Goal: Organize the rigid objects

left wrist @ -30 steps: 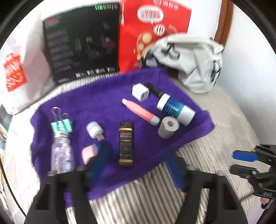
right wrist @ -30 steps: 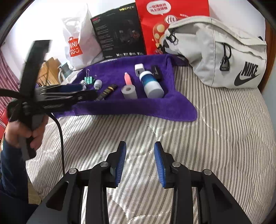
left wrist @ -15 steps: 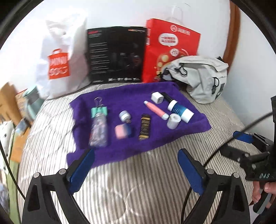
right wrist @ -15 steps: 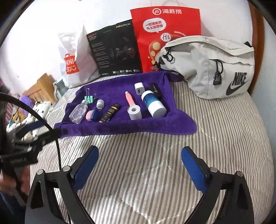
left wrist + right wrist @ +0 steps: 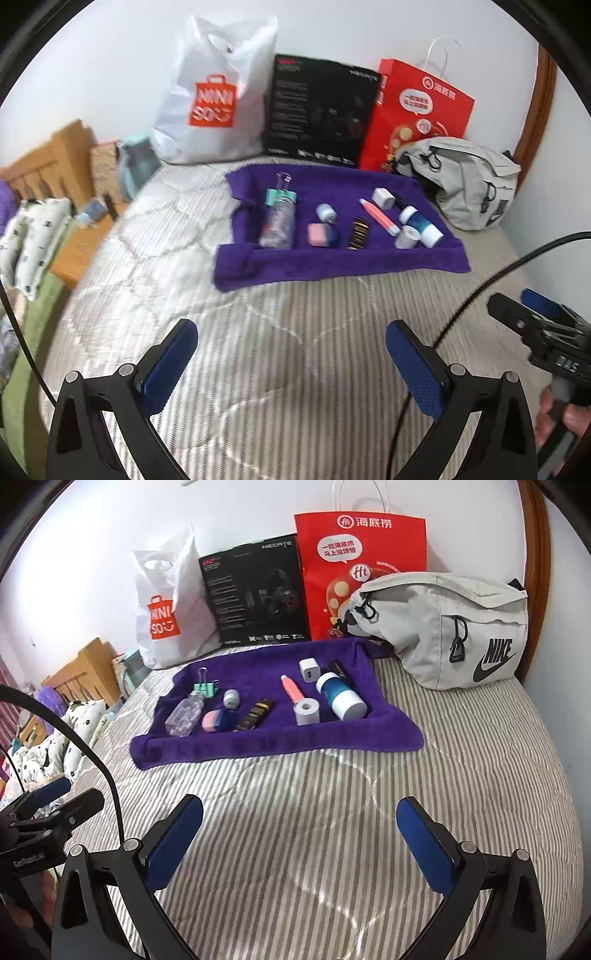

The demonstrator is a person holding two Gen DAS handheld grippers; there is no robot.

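Purple towel [image 5: 266, 738] on grey-and-white striped bedspread [image 5: 332, 812]; pink tube [image 5: 291, 693], red paper bag [image 5: 360, 576], blue-padded claws.

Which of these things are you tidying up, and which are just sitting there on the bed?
For the job, all on the purple towel:
clear bottle, green binder clip, pink eraser, black lighter, pink tube, white charger, tape roll, blue-and-white bottle.

Just lying about:
grey bag, red paper bag, black box, white shopping bag.
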